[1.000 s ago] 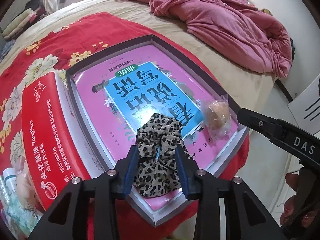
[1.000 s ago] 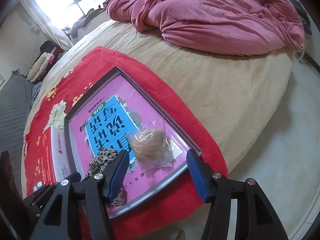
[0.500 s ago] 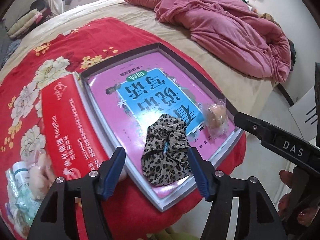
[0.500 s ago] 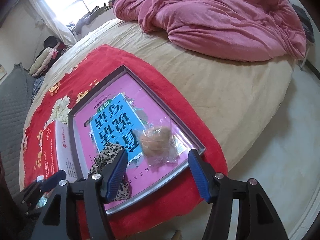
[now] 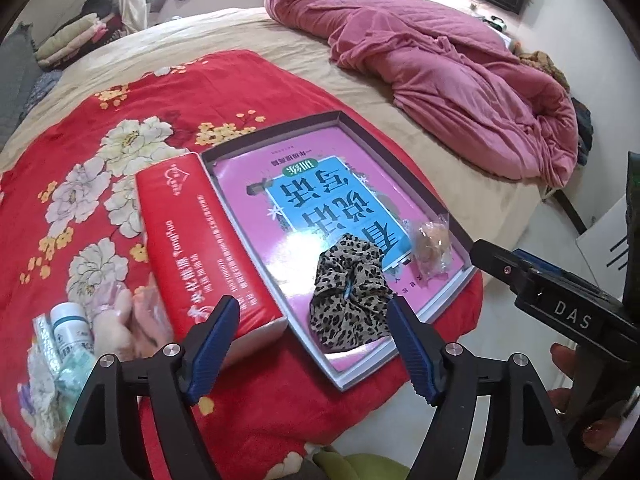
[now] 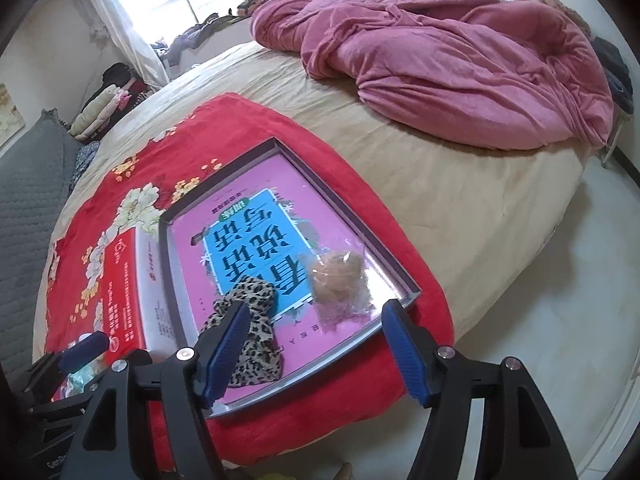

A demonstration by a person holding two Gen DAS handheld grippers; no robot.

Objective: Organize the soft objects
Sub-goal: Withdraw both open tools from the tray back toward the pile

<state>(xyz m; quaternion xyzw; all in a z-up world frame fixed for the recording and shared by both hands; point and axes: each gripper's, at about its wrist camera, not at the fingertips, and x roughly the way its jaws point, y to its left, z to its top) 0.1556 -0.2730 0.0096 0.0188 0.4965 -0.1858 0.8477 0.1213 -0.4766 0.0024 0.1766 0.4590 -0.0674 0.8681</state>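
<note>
1. While your left gripper [image 5: 312, 344] opens wider, empty, the leopard scrunchie [image 5: 349, 297] lies in the tray [image 5: 400, 162] just beyond its fingertips.
2. Your right gripper [image 6: 312, 344] opens too, above the red floral blanket [image 6: 248, 128] on the bed [image 6: 460, 184].

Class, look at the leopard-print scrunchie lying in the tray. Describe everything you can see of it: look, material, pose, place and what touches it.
The leopard-print scrunchie is a gathered ring of soft-looking fabric, tan with dark spots, crumpled into folds around a small centre hole. It lies flat and loose in the shallow grey tray, near its front corner, partly on the pink and blue book cover. A clear-wrapped tan item lies beside it, apart. The left tongs are opening with nothing between them, and do not touch it.
</note>
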